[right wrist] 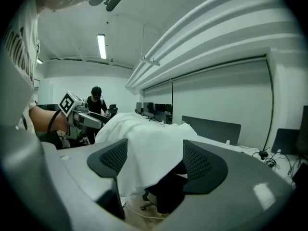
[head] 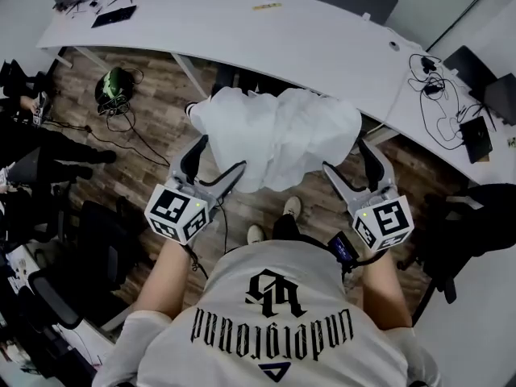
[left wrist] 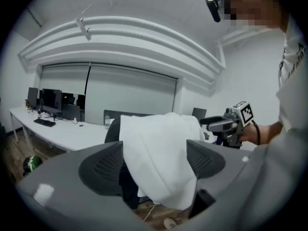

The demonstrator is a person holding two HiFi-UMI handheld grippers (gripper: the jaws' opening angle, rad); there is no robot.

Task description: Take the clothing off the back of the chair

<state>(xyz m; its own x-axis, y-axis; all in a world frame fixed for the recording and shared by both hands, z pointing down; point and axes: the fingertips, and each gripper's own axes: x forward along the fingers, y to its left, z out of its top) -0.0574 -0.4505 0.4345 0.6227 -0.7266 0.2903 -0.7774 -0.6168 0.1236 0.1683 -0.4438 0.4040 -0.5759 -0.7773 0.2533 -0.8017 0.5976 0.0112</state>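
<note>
The white clothing lies over the back of the chair, in front of the long white bench. The left claw is wide open and holds nothing. The right claw is wide open and holds nothing too. One claw is at each side of the clothing, close to it. I can't tell if they touch it.

I think the step now is to get a grip. To do it well, push each claw in till a thick fold sits between the jaws, then squeeze. Grab only cloth, not the chair under it. Then lift both sides up together, so the clothing does not catch on the chair back.

The head view shows both claws and all of the clothing from above, but the chair is nearly hidden there. The left gripper view shows the low edge of the clothing and the dark chair under it. The right gripper view shows more of the chair below the cloth, and a person far off.
</note>
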